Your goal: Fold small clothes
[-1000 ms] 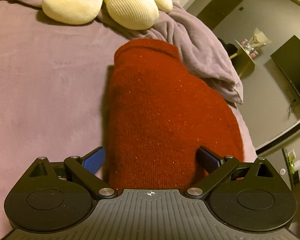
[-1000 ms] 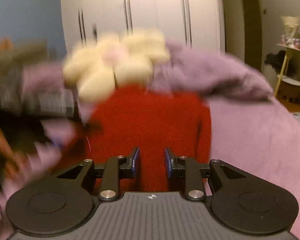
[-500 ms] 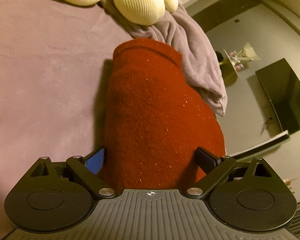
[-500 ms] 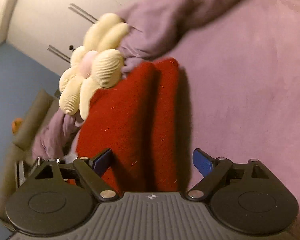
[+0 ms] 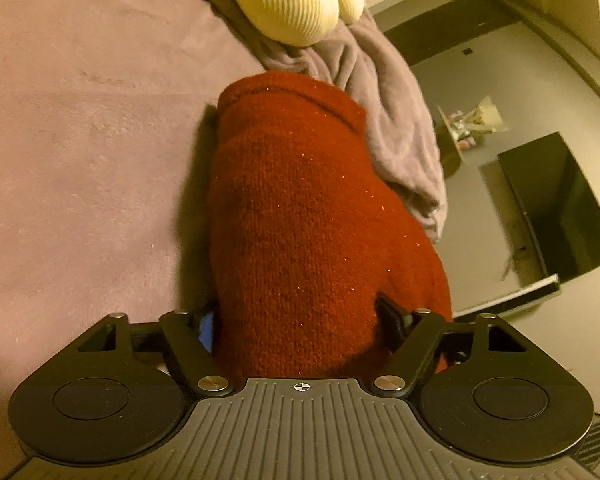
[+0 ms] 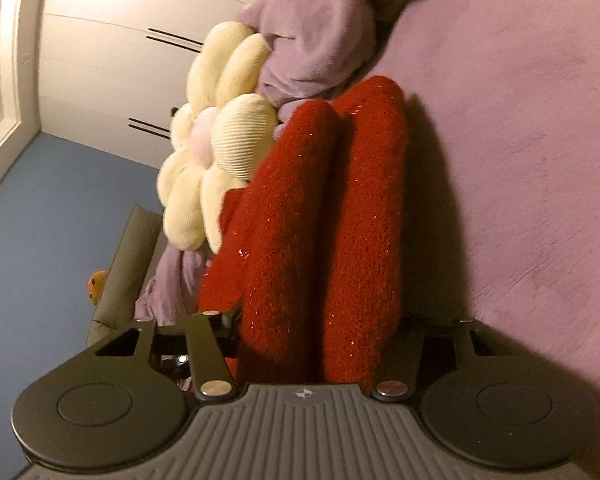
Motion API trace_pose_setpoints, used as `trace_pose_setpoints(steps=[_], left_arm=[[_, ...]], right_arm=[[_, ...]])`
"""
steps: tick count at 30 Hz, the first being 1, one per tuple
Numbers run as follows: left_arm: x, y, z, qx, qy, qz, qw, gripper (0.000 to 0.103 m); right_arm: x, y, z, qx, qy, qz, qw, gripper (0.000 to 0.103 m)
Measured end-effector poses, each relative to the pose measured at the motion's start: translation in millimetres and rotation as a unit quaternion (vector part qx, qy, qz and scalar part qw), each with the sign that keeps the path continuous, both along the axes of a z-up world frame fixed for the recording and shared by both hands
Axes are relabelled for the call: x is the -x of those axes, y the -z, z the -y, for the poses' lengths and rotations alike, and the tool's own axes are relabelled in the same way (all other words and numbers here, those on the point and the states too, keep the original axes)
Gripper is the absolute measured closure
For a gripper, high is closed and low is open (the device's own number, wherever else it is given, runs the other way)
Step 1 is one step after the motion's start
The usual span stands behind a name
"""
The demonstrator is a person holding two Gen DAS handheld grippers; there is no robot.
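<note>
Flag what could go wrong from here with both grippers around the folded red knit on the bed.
Both the left gripper and the right gripper are closing around the thick red knit. The bulky roll could slip free and unfold. Its far end touches the crumpled purple blanket and lies close to the flower cushion, so lifting could drag either along.

The fuzzy red sweater [image 5: 312,216] with tiny sparkles lies folded into a thick, long bundle on the purple bed, its far end near the bunched blanket.

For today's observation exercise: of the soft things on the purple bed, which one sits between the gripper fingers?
The red knitted garment: both grippers' jaws are closing around it, unlike the cream flower cushion and lilac blanket beyond.
</note>
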State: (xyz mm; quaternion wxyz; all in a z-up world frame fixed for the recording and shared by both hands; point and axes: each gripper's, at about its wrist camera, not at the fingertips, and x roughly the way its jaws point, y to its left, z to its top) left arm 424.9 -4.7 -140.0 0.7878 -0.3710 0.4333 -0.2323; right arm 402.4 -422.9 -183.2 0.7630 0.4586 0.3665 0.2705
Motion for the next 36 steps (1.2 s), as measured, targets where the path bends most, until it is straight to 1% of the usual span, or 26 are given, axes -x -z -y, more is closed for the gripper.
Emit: trace_pose_setpoints(steps=[1,5,8,10,12,14,16,18,19,20,21,23,24,25,26,27,28,29,30,31,32,33,34,35,36], left_arm=[[2,-1,-2,0.004,0.0,0.001,1.0,0.028],[13,-12,-8,0.008,-0.001,0.013,0.9999,0.029],[32,-26,-24,-0.001,-0.009,0.021,0.9998,0.029],[53,-40,-43,-0.02,-0.012,0.035,0.9991,0.029],[78,-51,-63,-0.042,-0.029,0.046,0.9977,0.029],[110,-61,-85,-0.075,-0.052,0.055,0.9943,0.029],[146,-65,-105,-0.11,-0.082,0.053,0.9891,0.029],[170,-63,-120,-0.13,-0.102,0.039,0.9854,0.028],[179,-61,-126,-0.138,-0.111,0.029,0.9837,0.028],[187,-57,-131,-0.145,-0.117,0.018,0.9823,0.027],[191,-54,-135,-0.148,-0.121,0.013,0.9814,0.025],[201,-59,-142,-0.146,-0.132,0.011,0.9804,0.023],[204,-66,-144,-0.148,-0.134,0.018,0.9797,0.024],[207,-77,-145,-0.159,-0.14,0.031,0.9767,0.023],[209,-88,-142,-0.176,-0.151,0.048,0.9716,0.022],[209,-98,-141,-0.191,-0.159,0.063,0.9666,0.019],[205,-106,-137,-0.204,-0.166,0.077,0.9616,0.013],[197,-113,-132,-0.215,-0.171,0.09,0.9573,0.012],[189,-116,-128,-0.225,-0.175,0.094,0.954,0.012],[176,-119,-122,-0.235,-0.181,0.092,0.9506,0.012],[162,-119,-116,-0.241,-0.185,0.085,0.9488,0.012],[147,-116,-112,-0.252,-0.193,0.073,0.9454,0.012],[134,-112,-108,-0.271,-0.201,0.057,0.9395,0.013],[121,-106,-103,-0.293,-0.207,0.037,0.9326,0.014],[108,-99,-98,-0.306,-0.203,0.021,0.93,0.014]], right_arm=[[3,-4,-1,-0.001,-0.002,0.005,1.0,0.054],[15,-17,-7,-0.021,-0.008,0.02,1.0,0.055],[22,-30,-25,-0.014,-0.029,0.026,0.999,0.055],[28,-35,-42,-0.014,-0.053,0.029,0.998,0.055],[35,-37,-65,-0.019,-0.08,0.031,0.996,0.055],[42,-40,-94,-0.008,-0.109,0.04,0.993,0.055],[52,-40,-124,0.001,-0.139,0.042,0.989,0.055],[65,-38,-154,0.022,-0.165,0.049,0.985,0.054],[71,-36,-164,0.03,-0.171,0.044,0.984,0.05],[77,-35,-170,0.041,-0.172,0.04,0.983,0.048],[82,-36,-174,0.06,-0.167,0.039,0.983,0.043],[90,-44,-173,0.099,-0.15,0.032,0.983,0.04],[92,-51,-169,0.117,-0.139,0.025,0.983,0.039],[95,-62,-163,0.138,-0.12,0.028,0.983,0.039],[99,-77,-157,0.17,-0.096,0.046,0.98,0.039],[103,-94,-155,0.209,-0.074,0.067,0.973,0.039],[107,-109,-155,0.241,-0.054,0.089,0.965,0.038],[108,-121,-161,0.261,-0.04,0.104,0.959,0.038],[109,-130,-169,0.272,-0.04,0.114,0.955,0.042],[102,-137,-184,0.279,-0.049,0.117,0.952,0.054],[95,-140,-201,0.284,-0.067,0.111,0.95,0.059],[85,-141,-222,0.289,-0.085,0.102,0.948,0.068],[74,-139,-243,0.296,-0.097,0.091,0.946,0.073],[63,-136,-263,0.313,-0.101,0.082,0.941,0.075],[55,-132,-279,0.337,-0.101,0.076,0.933,0.08]])
